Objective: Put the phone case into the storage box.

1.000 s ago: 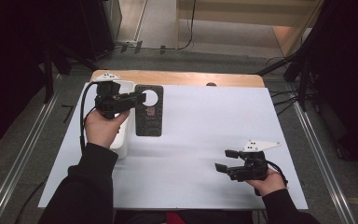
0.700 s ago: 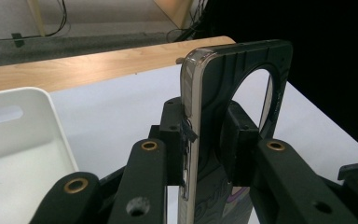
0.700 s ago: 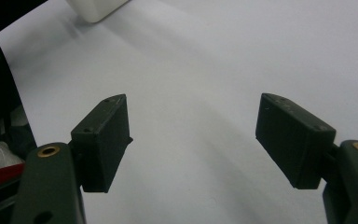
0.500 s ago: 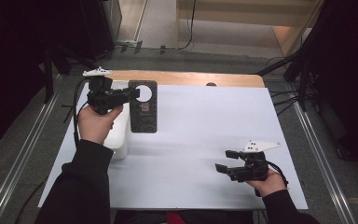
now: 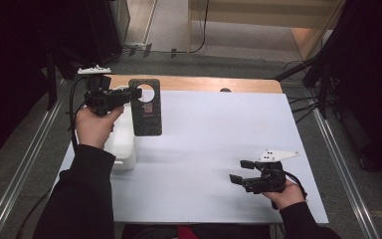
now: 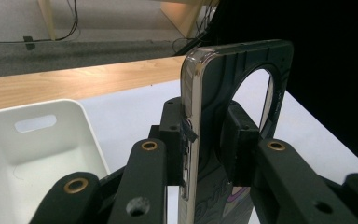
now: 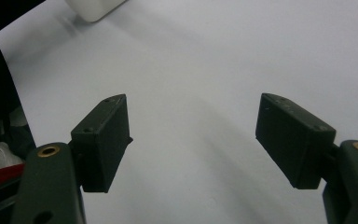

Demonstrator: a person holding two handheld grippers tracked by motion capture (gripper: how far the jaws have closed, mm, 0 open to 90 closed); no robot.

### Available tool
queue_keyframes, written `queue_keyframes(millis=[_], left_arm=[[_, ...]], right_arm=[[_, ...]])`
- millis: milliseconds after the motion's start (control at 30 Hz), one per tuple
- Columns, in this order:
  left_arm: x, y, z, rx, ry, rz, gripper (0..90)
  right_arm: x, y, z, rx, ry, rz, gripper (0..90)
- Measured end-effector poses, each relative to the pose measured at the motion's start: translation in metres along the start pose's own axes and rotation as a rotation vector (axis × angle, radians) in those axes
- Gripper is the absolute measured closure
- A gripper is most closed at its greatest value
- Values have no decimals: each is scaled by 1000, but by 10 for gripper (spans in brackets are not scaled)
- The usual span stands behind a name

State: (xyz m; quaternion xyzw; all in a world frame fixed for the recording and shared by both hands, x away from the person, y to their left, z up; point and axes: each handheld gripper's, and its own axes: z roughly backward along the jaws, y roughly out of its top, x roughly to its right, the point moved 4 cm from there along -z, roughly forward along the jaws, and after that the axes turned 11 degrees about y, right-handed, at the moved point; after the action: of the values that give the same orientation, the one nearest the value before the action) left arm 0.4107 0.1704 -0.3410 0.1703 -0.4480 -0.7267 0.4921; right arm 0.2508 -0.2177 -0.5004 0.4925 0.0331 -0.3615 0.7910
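Note:
A black phone case (image 5: 146,112) with a round cut-out hangs by its top edge from my left gripper (image 5: 134,93), clear of the table at the far left. In the left gripper view the case (image 6: 214,93) stands edge-on between the jaws, and the left gripper (image 6: 207,144) is shut on it. Below the left hand sits a white bin (image 5: 122,144), whose inside (image 6: 32,149) looks empty. My right gripper (image 5: 238,171) rests low at the near right, open. The right gripper (image 7: 193,140) has nothing but bare table between its jaws.
A white sheet (image 5: 214,134) covers the table, with a wooden strip (image 5: 204,84) along its far edge. Metal rails run down both sides of the table. Cables and dark stands sit beyond the far edge and at the right.
My left gripper has risen and drawn back to the far left, lifting the phone case off the table. The right gripper has stayed put.

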Motion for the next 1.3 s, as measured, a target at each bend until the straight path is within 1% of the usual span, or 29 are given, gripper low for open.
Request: queue_keyframes(millis=[300, 333, 400, 500, 567, 667, 767, 933, 1033, 1133, 1300], left_arm=[[-9, 8, -2, 1, 26, -6, 727], [-10, 8, -2, 2, 32, -3, 727], [-14, 9, -2, 9, 30, 4, 727], [-19, 10, -2, 12, 49, 9, 727], [-22, 12, -1, 14, 47, 12, 726], [-27, 15, 0, 23, 56, 21, 726], [-30, 16, 2, 27, 62, 19, 726], [-38, 21, 3, 36, 73, 30, 726], [-43, 25, 2, 43, 85, 26, 726], [-47, 27, 3, 63, 96, 14, 726], [-57, 30, 3, 62, 113, 23, 726]], right_arm=[[2, 1, -2, -1, 4, -1, 252], [2, 1, -2, -3, 6, -2, 252], [2, 2, -3, -2, 7, 2, 252], [1, 2, -3, -4, 10, 2, 252], [2, 2, -4, -3, 11, 6, 252], [1, 3, -4, -3, 12, 9, 252], [2, 2, -4, -5, 13, 11, 252], [3, 2, -4, -6, 11, 3, 252], [4, 1, -4, -5, 9, 0, 252], [3, 1, -3, -2, 7, 0, 252], [1, 1, -4, -4, 13, 4, 252]])
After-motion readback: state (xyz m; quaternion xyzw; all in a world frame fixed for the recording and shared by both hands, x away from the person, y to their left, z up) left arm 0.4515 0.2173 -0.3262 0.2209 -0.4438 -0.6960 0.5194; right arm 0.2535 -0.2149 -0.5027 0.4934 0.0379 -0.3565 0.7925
